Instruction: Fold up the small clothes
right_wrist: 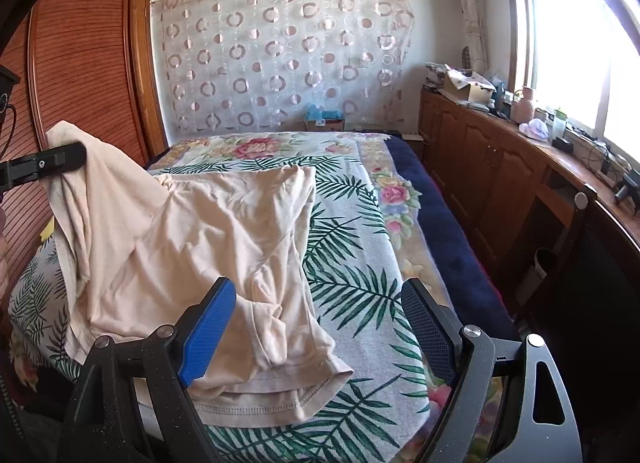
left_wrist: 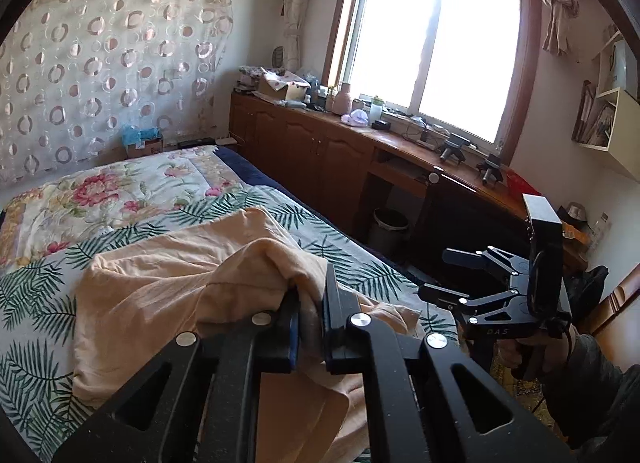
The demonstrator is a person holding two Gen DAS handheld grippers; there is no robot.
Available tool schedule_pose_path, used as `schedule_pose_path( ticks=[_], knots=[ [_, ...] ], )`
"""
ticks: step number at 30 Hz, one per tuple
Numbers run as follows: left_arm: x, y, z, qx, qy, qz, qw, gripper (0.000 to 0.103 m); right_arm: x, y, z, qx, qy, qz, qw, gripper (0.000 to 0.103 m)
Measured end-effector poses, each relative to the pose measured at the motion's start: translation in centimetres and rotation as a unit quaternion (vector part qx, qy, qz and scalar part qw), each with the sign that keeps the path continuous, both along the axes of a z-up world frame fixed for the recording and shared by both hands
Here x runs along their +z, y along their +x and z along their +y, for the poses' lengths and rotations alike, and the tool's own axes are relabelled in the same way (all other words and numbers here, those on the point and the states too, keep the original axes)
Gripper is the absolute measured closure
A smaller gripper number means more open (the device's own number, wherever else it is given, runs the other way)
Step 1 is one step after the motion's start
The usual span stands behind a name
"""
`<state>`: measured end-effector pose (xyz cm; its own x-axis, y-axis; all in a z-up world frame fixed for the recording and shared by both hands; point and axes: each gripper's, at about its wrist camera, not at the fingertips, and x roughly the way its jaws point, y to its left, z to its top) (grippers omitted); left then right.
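Note:
A peach garment point(right_wrist: 224, 231) lies crumpled on the palm-leaf bed sheet point(right_wrist: 360, 263), its hem toward the bed's near edge. My left gripper point(left_wrist: 311, 291) is shut on a fold of the garment point(left_wrist: 168, 283) and holds that corner lifted off the bed. In the right wrist view the lifted cloth drapes from a left gripper finger point(right_wrist: 60, 161) at the far left. My right gripper point(right_wrist: 320, 327) stands open above the near hem, nothing between its blue pads point(right_wrist: 208, 335). In the left wrist view the right gripper point(left_wrist: 444, 275) hovers beside the bed's right edge, held by a hand.
A floral quilt point(right_wrist: 256, 147) covers the head of the bed and a navy blanket point(right_wrist: 436, 223) runs down its right side. A wooden cabinet point(right_wrist: 480, 151) with clutter runs under the window. A waste bin point(left_wrist: 390, 227) stands below the desk. A slatted wardrobe point(right_wrist: 80, 63) stands at the left.

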<state>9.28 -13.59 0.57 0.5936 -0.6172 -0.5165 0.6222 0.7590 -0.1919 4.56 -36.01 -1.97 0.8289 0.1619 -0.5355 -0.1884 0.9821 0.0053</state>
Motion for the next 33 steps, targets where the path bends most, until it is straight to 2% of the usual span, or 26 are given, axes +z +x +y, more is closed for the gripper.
schedule_pose_path(
  ticks=[1, 2, 4, 6, 7, 8, 10, 14, 19, 25, 33],
  knots=[
    [-0.3, 0.1, -0.3, -0.005, 0.007, 0.007, 0.9999, 0.088, -0.1, -0.2, 0.1, 0.000, 0.000, 0.000, 1.000, 0.017],
    [-0.5, 0.0, -0.5, -0.009, 0.012, 0.010, 0.9998, 0.075, -0.2, -0.3, 0.4, 0.001, 0.000, 0.001, 1.000, 0.017],
    [-0.8, -0.3, -0.3, -0.008, 0.017, 0.007, 0.9998, 0.056, -0.2, -0.2, 0.5, 0.002, -0.002, 0.003, 1.000, 0.017],
    [-0.9, -0.6, 0.2, -0.002, 0.022, 0.006, 0.9997, 0.050, -0.2, -0.1, 0.5, 0.003, -0.002, 0.004, 1.000, 0.017],
    [-0.9, -0.7, 0.7, 0.003, 0.023, 0.006, 0.9997, 0.045, -0.1, 0.0, 0.4, 0.004, -0.002, 0.004, 1.000, 0.017],
    [-0.8, -0.7, 1.2, 0.008, 0.023, 0.007, 0.9997, 0.035, 0.0, 0.0, 0.3, 0.004, -0.001, 0.004, 1.000, 0.017],
    [-0.7, -0.8, 1.5, 0.014, 0.021, 0.009, 0.9996, 0.025, 0.1, 0.4, 0.3, 0.007, 0.001, 0.005, 1.000, 0.017],
    [-0.7, -1.1, 3.9, 0.052, 0.026, -0.006, 0.9983, 0.025, 0.2, 0.9, 0.8, 0.018, 0.001, 0.004, 1.000, 0.017],
    [-1.8, -1.3, 8.2, 0.110, 0.025, 0.002, 0.9936, 0.025, 0.6, 1.8, 2.5, 0.043, 0.004, 0.001, 0.999, 0.017],
    [-3.1, -1.1, 12.9, 0.184, 0.039, 0.002, 0.9821, 0.025, 1.1, 3.7, 6.4, 0.086, -0.001, -0.002, 0.996, 0.017],
    [-4.5, -1.7, 17.7, 0.245, 0.042, 0.007, 0.9686, 0.025, 1.4, 7.4, 12.7, 0.161, 0.002, 0.010, 0.987, 0.017]
  ],
)
